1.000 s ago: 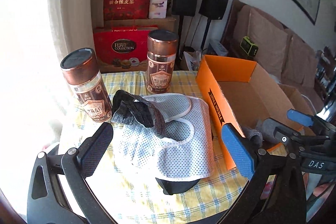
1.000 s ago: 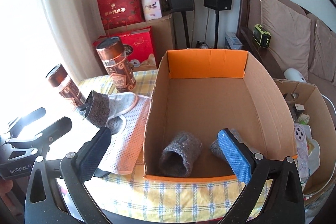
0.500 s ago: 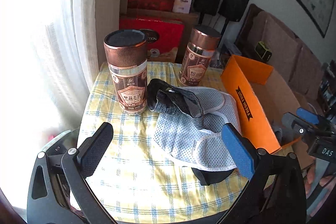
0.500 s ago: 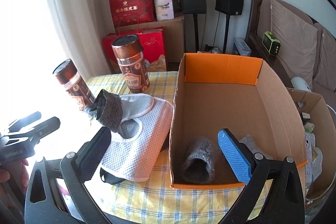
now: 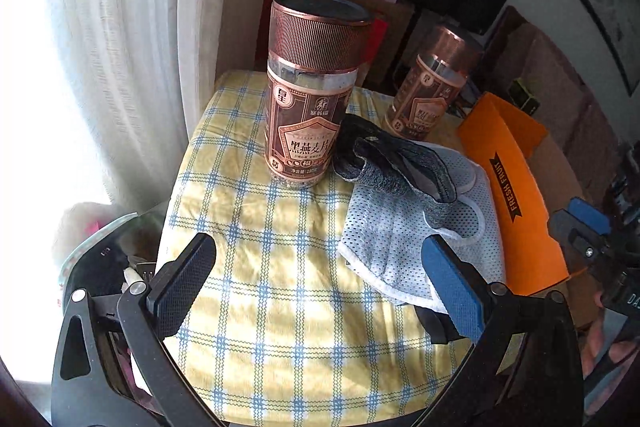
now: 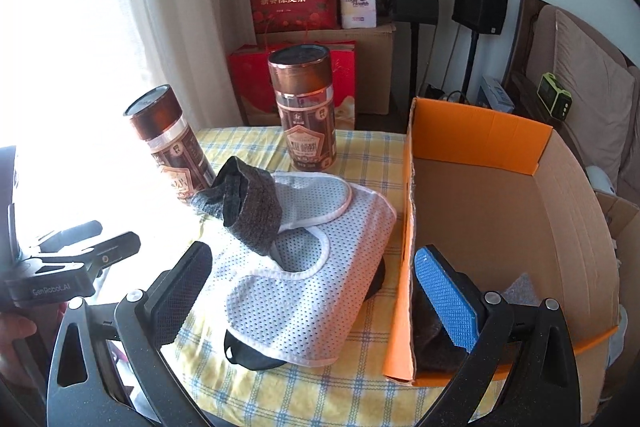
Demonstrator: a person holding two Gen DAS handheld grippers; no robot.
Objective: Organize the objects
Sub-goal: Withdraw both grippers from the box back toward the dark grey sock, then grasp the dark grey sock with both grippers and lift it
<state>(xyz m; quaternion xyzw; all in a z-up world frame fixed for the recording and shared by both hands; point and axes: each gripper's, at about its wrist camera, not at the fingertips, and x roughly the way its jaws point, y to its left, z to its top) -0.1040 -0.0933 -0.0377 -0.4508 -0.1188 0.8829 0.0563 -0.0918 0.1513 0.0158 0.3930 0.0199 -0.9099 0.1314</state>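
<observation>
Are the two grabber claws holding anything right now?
No. The left gripper and the right gripper are both open and empty, above the checked tablecloth.

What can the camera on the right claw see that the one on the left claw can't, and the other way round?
Only the right view looks into the cardboard box: its bare floor, plus a grey knit piece at the near end. It also shows the left claw from the side.

Only the left view shows the "FRESH FRUIT" printing on the box's outer wall and the window curtain up close.

Both show two copper-lidded jars, the white mesh slippers, a dark grey sock on them, and the checked tablecloth.
</observation>
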